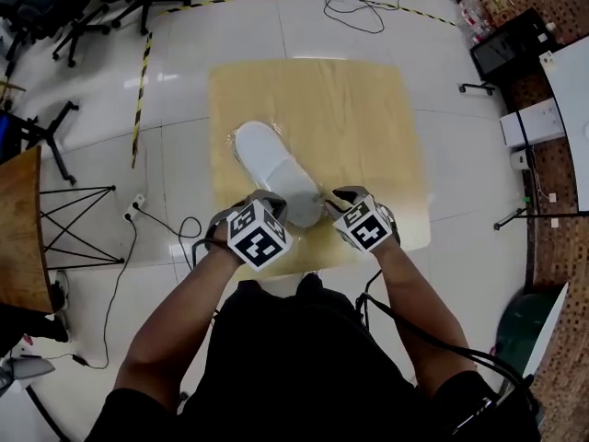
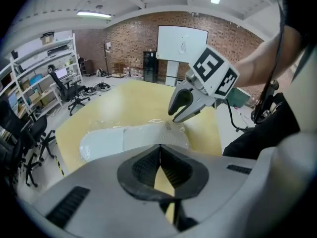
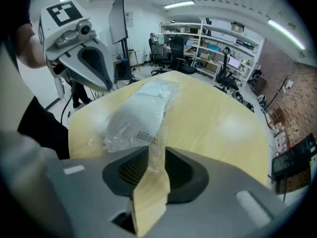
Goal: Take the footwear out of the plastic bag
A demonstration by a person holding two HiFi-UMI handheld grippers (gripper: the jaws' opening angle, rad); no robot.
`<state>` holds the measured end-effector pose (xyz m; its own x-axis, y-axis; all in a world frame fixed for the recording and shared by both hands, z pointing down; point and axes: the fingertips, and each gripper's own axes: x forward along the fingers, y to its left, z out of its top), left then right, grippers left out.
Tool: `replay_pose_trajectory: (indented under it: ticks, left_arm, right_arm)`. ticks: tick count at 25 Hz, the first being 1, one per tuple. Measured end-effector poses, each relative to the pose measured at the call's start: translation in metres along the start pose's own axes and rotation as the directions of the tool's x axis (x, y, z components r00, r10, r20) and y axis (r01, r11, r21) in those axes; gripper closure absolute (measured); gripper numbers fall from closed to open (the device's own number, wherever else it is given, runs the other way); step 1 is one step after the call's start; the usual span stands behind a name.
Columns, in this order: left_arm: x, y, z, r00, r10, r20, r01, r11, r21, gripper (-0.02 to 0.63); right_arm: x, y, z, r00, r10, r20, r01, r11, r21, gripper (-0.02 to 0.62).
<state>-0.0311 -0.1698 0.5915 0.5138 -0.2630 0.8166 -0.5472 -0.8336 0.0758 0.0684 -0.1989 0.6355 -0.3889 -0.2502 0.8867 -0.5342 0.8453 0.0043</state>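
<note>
White slip-on footwear (image 1: 274,168) sits inside a clear crinkly plastic bag (image 3: 115,142), mid pale wooden tabletop (image 1: 368,109), one end to 11 o'clock, the other to 5 o'clock by both grippers. Left gripper (image 2: 159,155) at the near end's 8 o'clock: jaws closed, empty. Right gripper (image 3: 156,158) at its 3 o'clock: jaws slightly apart, a strip of bag film between them, not pinched. Probably light; shoe semi-stiff, film slippery and stretchy. Best to pinch the loose film on one side and grab the shoe's near rim.
</note>
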Motion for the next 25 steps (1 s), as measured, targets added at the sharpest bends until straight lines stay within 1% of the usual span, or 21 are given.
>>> replay_pose_trajectory:
  ticks: [1,3,6,7,10,11,14,19,20,23,25]
  left_arm:
    - [0.013,0.002,0.003,1.0,-0.009,-0.014,0.009,1.0,0.007,0.598]
    - [0.035,0.006,0.003,0.999,-0.018,-0.049,0.018,1.0,-0.003,0.598]
    - [0.057,0.014,-0.013,0.992,-0.01,-0.128,0.006,1.0,-0.03,0.598]
    - [0.06,0.016,-0.017,0.99,-0.007,-0.141,0.001,0.999,-0.04,0.598]
    - [0.063,0.016,-0.02,0.99,0.003,-0.144,-0.012,0.998,-0.061,0.598]
    - [0.063,0.016,-0.02,0.989,0.01,-0.146,-0.019,0.998,-0.058,0.599]
    - [0.063,0.016,-0.02,0.987,0.032,-0.16,-0.041,0.998,-0.054,0.6]
    - [0.064,0.02,-0.018,0.988,0.021,-0.151,-0.045,0.986,-0.158,0.6]
    - [0.064,0.02,-0.018,0.989,0.019,-0.149,-0.044,0.985,-0.164,0.6]
    - [0.063,0.021,-0.02,0.988,0.032,-0.151,-0.055,0.987,-0.151,0.6]
    - [0.063,0.02,-0.021,0.988,0.037,-0.152,-0.059,0.988,-0.144,0.599]
  right_arm:
    - [0.002,0.001,0.003,1.0,0.02,0.009,-0.02,1.0,-0.002,0.491]
    - [0.005,0.004,0.008,0.998,0.048,0.033,-0.048,0.999,-0.001,0.494]
    - [0.008,0.006,0.011,0.995,0.07,0.065,-0.069,0.998,-0.012,0.52]
    - [0.008,0.008,0.012,0.995,0.074,0.074,-0.073,0.997,-0.016,0.531]
    - [0.007,0.011,0.008,0.994,0.064,0.084,-0.062,0.998,-0.027,0.583]
    - [0.007,0.012,0.007,0.994,0.059,0.089,-0.057,0.998,-0.03,0.588]
    - [0.004,0.012,0.006,0.992,0.053,0.111,-0.049,0.998,-0.039,0.592]
    - [-0.012,0.022,0.007,0.987,0.02,0.161,0.0,0.992,-0.126,0.594]
    - [-0.015,0.027,0.005,0.986,0.016,0.166,0.009,0.989,-0.149,0.594]
    - [-0.018,0.043,-0.008,0.988,0.003,0.157,0.03,0.978,-0.205,0.593]
    - [-0.018,0.047,-0.023,0.99,-0.012,0.138,0.04,0.977,-0.208,0.592]
